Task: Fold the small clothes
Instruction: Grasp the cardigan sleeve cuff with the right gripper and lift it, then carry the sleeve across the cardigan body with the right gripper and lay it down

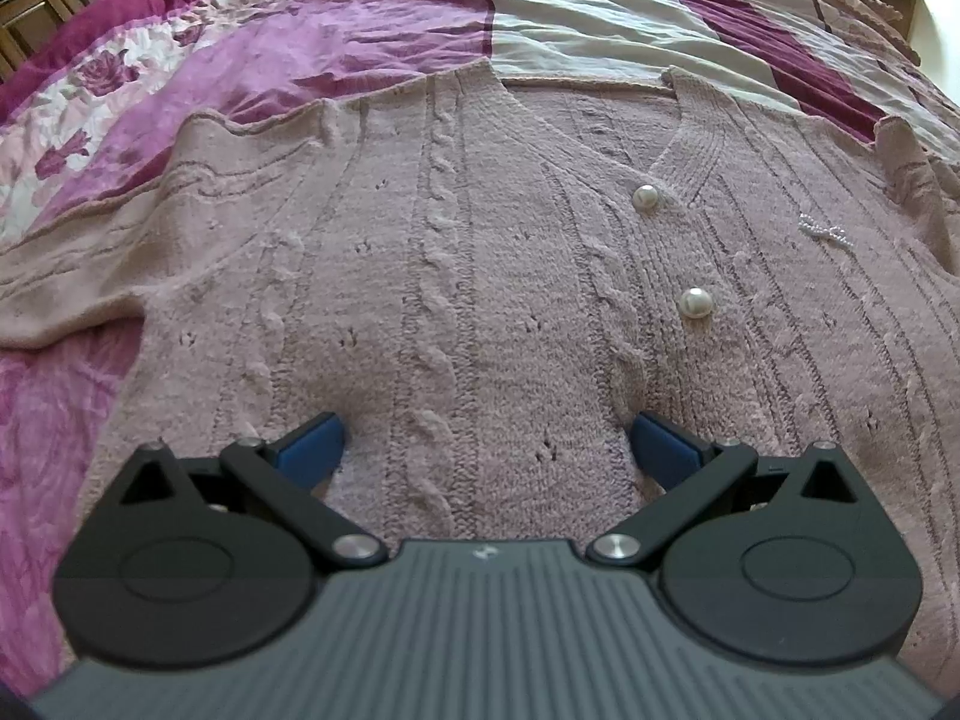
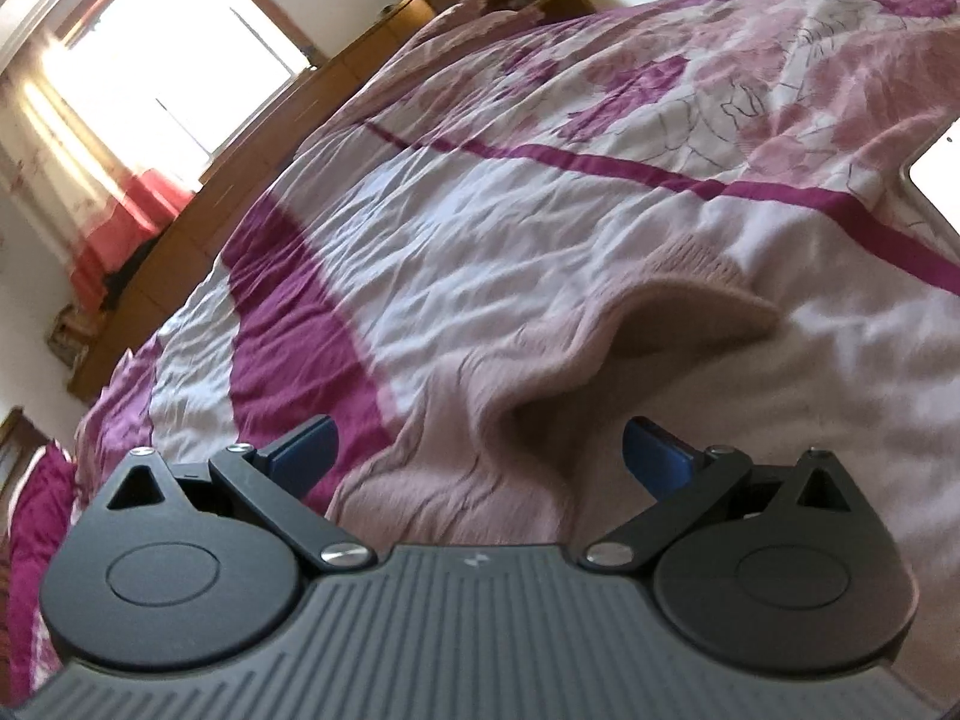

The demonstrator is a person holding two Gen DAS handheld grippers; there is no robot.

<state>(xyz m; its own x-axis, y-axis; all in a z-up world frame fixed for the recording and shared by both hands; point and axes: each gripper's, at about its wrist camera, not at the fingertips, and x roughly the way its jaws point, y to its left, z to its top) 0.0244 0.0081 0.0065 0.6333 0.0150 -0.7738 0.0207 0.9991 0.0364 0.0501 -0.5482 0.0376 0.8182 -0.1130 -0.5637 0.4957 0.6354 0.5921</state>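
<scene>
A dusty-pink cable-knit cardigan (image 1: 480, 252) with pearl buttons (image 1: 695, 302) lies flat, front up, on the bed. My left gripper (image 1: 486, 441) hovers open over its lower front, blue pads spread wide, nothing between them. In the right wrist view one sleeve (image 2: 540, 396) of the cardigan runs away from the camera, its ribbed cuff (image 2: 702, 294) curled up and gaping. My right gripper (image 2: 480, 450) is open just above the sleeve, which lies between the pads without being held.
The bed is covered by a wrinkled bedspread (image 1: 570, 12) with purple, white and floral bands. A wooden headboard or cabinet (image 2: 420, 18) and a bright window (image 2: 168, 60) lie beyond the bed. A white object (image 2: 939, 180) shows at the right edge.
</scene>
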